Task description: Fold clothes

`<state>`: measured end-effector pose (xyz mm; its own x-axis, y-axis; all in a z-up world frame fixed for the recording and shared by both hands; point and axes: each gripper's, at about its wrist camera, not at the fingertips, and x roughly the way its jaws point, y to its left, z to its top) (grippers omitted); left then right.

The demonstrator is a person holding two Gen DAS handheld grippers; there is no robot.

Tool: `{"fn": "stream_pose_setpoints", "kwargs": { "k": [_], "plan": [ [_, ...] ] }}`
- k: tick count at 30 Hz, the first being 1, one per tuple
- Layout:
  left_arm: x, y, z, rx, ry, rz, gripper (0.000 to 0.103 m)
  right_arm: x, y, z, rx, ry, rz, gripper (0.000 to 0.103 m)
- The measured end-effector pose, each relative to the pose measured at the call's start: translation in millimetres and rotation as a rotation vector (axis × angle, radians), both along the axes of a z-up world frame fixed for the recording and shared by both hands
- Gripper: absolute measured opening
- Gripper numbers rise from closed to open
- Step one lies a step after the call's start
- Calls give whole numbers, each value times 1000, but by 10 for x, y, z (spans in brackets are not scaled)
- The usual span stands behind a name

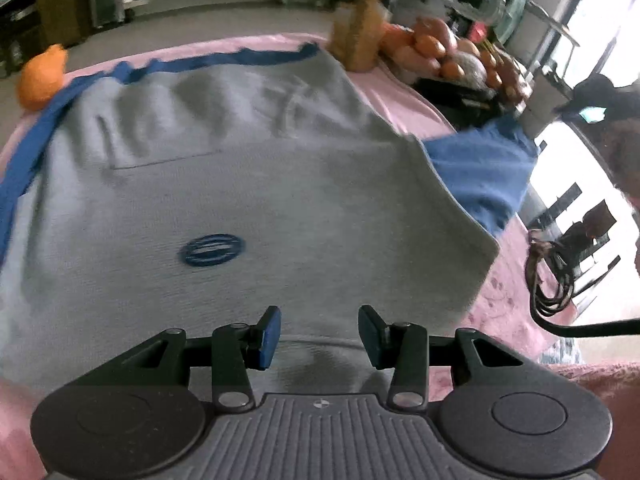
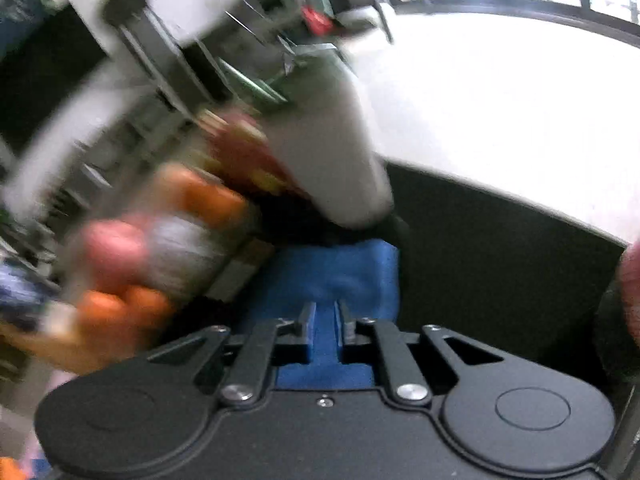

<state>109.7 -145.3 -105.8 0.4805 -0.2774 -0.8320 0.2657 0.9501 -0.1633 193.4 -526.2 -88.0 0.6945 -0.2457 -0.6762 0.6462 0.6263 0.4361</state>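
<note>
A grey shirt (image 1: 248, 184) with blue trim and a blue oval logo (image 1: 212, 250) lies spread flat on a pink cover (image 1: 508, 300). My left gripper (image 1: 319, 316) hovers open just above the shirt's near edge, with nothing between its fingers. The shirt's blue sleeve (image 1: 480, 168) is lifted off to the right. In the blurred right wrist view, my right gripper (image 2: 325, 312) is shut on a fold of that blue sleeve (image 2: 340, 276), held up off the surface.
An orange soft thing (image 1: 40, 80) sits at the cover's far left edge. A heap of orange and brown items (image 1: 448, 60) and a tan post (image 1: 360, 20) stand at the back right. Dark cables (image 1: 552, 280) hang by the right edge.
</note>
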Motion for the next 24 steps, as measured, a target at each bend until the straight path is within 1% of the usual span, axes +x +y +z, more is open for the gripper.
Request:
{"fn": "stream_pose_setpoints", "kwargs": {
  "k": [3, 5, 7, 8, 10, 12, 13, 15, 16, 18, 19, 20, 22, 24],
  "plan": [
    [-67, 330, 132, 16, -38, 72, 42, -239, 517, 592, -52, -188, 107, 12],
    [-80, 632, 220, 35, -67, 133, 42, -393, 975, 883, -80, -308, 220, 20],
    [-70, 938, 304, 62, -95, 198, 42, -426, 1383, 1019, -90, -387, 341, 26],
    [-32, 1098, 352, 86, -111, 234, 41, -412, 1588, 1064, -83, -417, 409, 27],
    [71, 1380, 457, 138, -149, 300, 40, -271, 1978, 1023, -20, -431, 551, 28],
    [256, 1587, 559, 191, -194, 339, 40, -16, 2389, 889, 47, -383, 683, 30],
    [356, 1674, 605, 214, -217, 352, 41, 96, 2577, 817, 63, -356, 734, 32],
    [589, 1756, 657, 256, -256, 356, 43, 301, 2965, 645, 88, -302, 841, 41],
    [745, 1739, 642, 283, -268, 339, 47, 386, 3139, 561, 97, -276, 885, 48],
    [1121, 1692, 528, 362, -270, 292, 52, 501, 3412, 416, 98, -214, 933, 56],
    [1309, 1668, 472, 401, -271, 268, 56, 572, 3519, 346, 89, -172, 946, 62],
    [1496, 1642, 404, 438, -269, 245, 57, 637, 3606, 277, 78, -128, 953, 66],
    [1853, 1591, 208, 496, -244, 206, 57, 719, 3695, 171, 69, -70, 961, 67],
    [2153, 1642, 17, 527, -206, 182, 56, 696, 3654, 120, 71, -28, 961, 67]
  ]
}}
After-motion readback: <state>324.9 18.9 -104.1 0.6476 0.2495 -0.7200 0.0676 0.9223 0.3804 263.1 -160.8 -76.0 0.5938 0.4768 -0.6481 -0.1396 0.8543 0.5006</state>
